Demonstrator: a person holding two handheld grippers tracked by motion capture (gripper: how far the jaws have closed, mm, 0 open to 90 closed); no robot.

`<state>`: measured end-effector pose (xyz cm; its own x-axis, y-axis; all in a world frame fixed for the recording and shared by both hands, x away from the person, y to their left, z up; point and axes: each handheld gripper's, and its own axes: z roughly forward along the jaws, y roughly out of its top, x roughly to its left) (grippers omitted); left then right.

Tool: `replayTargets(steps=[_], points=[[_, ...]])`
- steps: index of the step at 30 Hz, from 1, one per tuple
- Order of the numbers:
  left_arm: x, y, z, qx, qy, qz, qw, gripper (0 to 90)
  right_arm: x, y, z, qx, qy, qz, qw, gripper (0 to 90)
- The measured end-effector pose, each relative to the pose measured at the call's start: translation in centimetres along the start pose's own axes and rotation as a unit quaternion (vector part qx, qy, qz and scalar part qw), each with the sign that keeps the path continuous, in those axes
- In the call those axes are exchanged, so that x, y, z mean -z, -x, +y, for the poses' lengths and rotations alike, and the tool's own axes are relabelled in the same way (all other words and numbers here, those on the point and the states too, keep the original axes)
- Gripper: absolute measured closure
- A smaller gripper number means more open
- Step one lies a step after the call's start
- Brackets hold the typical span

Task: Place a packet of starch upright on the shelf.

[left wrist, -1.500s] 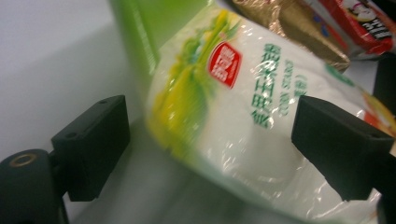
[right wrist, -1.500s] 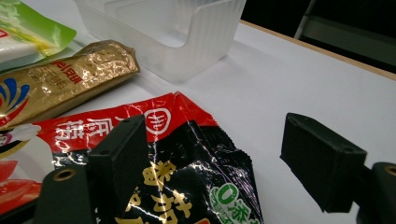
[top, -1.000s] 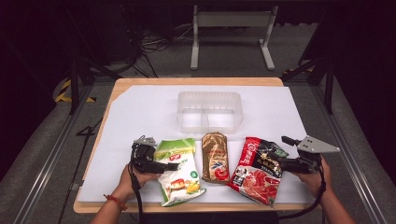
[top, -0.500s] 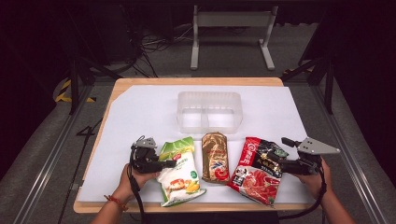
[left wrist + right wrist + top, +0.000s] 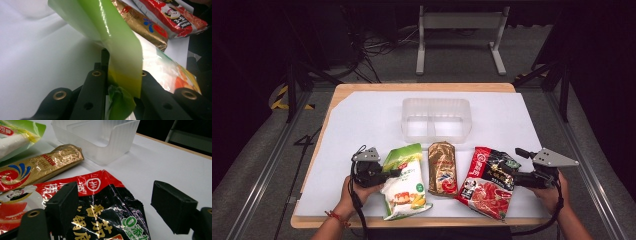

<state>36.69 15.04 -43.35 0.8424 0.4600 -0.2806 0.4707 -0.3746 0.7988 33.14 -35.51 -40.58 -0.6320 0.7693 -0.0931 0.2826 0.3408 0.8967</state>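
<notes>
now green bag (image 5: 122,62) edge between the left tool's (image 5: 117,82) closed jaws

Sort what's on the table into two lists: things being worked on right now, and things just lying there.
In hand:
- green packet, its edge pinched by the left gripper, whose fingers have just been closing on it
- red and black packet, under the open right gripper

Lying about:
- gold packet
- clear divided tray
</notes>
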Motion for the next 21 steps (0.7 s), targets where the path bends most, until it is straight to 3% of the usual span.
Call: replayTargets(steps=[12,21], points=[[1.6,1.4,0.8,-0.022,0.044,0.004,0.9988,87.1,0.1,0.1,0.0,-0.003,0.002,0.0,1.0,22.2],[2.7,2.7,1.4,-0.024,0.073,0.013,0.997,87.4,0.3,0.1,0.0,-0.003,0.01,-0.002,0.9999,22.1]])
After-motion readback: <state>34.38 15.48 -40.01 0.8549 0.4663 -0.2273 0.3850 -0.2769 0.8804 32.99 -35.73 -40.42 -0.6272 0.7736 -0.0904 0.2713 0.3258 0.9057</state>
